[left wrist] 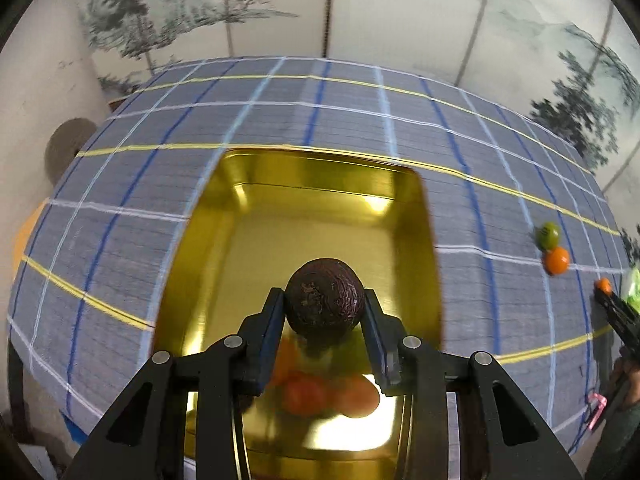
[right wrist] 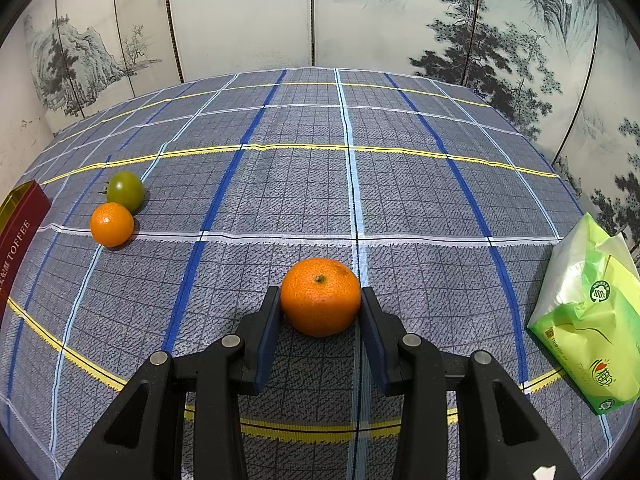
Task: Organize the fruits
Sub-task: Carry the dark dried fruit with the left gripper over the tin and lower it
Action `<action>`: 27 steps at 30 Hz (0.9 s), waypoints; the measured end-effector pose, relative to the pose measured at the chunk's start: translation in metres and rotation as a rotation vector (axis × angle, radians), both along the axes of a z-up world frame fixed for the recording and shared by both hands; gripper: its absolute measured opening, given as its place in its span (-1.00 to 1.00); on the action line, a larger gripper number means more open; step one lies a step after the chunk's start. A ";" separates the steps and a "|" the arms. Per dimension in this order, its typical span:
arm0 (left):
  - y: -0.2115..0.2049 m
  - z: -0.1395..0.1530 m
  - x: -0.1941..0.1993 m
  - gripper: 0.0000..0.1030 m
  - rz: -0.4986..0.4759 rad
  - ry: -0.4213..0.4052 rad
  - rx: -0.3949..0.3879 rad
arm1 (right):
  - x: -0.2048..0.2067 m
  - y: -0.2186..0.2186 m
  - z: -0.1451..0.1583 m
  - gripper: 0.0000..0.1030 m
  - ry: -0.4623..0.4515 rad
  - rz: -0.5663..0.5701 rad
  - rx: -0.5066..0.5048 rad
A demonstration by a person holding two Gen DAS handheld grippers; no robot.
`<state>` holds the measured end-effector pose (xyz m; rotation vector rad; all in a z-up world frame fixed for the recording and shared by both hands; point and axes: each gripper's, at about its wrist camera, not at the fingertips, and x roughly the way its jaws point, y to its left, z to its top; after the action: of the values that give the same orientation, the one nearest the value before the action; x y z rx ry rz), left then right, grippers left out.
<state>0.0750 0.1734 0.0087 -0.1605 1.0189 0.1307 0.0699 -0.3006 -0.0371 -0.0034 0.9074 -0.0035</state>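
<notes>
Left gripper is clamped on a dark, wrinkled passion fruit, both pads tight against its sides, and it hangs over the open gold tin. Under the fingers, at 6 o'clock from the passion fruit, blurred orange fruits lie on the tin's floor. The tin sits on the blue plaid tablecloth.

Over to the right gripper: jaws narrowed onto a mandarin, a pad pressed to each flank, stem up, its underside down at the tablecloth. I can't tell whether it's lifted clear.

Out at 10 o'clock from that mandarin, well apart, a smaller mandarin touches a green tomato just behind it. From the left camera, the same pair shows at 3 o'clock of the tin: green tomato, small mandarin.

At the left edge of the right camera's view, the tin's red side reading TOFFEE. At 3 o'clock, a green tissue pack. Behind the table, a folding screen painted with pines and mountains.
</notes>
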 end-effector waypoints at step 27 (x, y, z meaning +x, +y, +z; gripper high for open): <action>0.034 -0.045 0.016 -0.24 0.020 0.100 0.039 | 0.000 0.000 0.000 -0.29 0.000 -0.001 0.000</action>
<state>0.0914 0.2071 -0.0364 -0.1301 1.1140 0.1782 0.0701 -0.3005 -0.0370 -0.0035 0.9077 -0.0043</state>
